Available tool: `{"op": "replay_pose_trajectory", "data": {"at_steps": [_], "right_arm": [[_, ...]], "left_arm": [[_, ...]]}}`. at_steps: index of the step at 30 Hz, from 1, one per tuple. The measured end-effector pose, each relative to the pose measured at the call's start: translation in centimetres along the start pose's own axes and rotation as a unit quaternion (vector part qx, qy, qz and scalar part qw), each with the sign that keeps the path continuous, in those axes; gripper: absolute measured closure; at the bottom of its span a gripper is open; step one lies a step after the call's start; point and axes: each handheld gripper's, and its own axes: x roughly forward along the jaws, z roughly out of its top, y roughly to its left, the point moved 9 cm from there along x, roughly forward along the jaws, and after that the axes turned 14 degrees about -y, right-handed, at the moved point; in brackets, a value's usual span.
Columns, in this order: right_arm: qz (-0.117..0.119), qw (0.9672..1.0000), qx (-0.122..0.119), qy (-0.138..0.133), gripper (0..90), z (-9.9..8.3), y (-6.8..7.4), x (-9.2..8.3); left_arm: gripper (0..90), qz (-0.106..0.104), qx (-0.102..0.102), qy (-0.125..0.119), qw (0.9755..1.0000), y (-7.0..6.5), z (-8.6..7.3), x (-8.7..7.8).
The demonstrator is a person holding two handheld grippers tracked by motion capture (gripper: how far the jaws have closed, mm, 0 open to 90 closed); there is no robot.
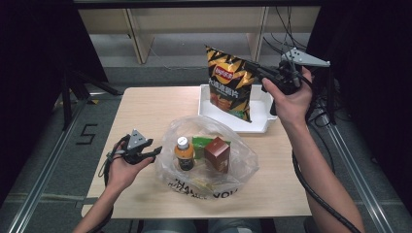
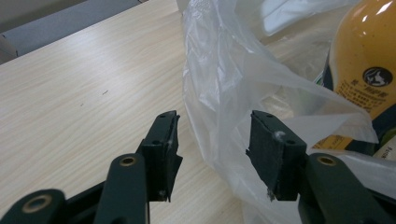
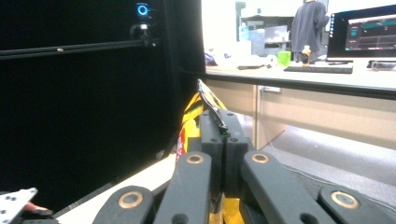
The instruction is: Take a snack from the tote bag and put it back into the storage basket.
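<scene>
On the wooden worktop point(image 1: 145, 111), the right tongs point(image 1: 262, 74) are clenched on the top edge of the crisp bag point(image 1: 228, 85), holding it upright over the white tray point(image 1: 260, 124) — unpacking looks under way. The left tongs point(image 2: 212, 140) stand released beside the clear plastic bag point(image 1: 206, 160); next, I judge, lowering the crisps squarely into the tray.
</scene>
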Motion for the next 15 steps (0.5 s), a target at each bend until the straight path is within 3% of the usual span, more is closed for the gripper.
{"op": "replay_pose_trajectory", "data": {"at_steps": [2, 4, 6, 15], "right_arm": [[-0.003, 1.0, -0.002, -0.003, 90.0, -0.2, -0.4, 0.1], [-0.005, 1.0, -0.004, 0.001, 90.0, -0.4, -0.8, 0.2], [-0.009, 1.0, 0.0, 0.003, 90.0, -0.6, -1.0, 0.3], [-0.025, 0.9996, 0.005, 0.009, 90.0, -1.1, -2.1, 0.6]], "left_arm": [[49.5, 0.004, -0.014, -0.006, 0.9999, -0.1, -0.1, -0.3], [47.7, 0.003, -0.011, -0.006, 0.9999, -0.1, -0.4, -0.6], [46.8, 0.012, -0.023, -0.014, 0.9996, -0.2, -0.5, -0.8], [45.1, 0.012, -0.025, -0.019, 0.9994, -0.4, -0.6, -0.7]]}}
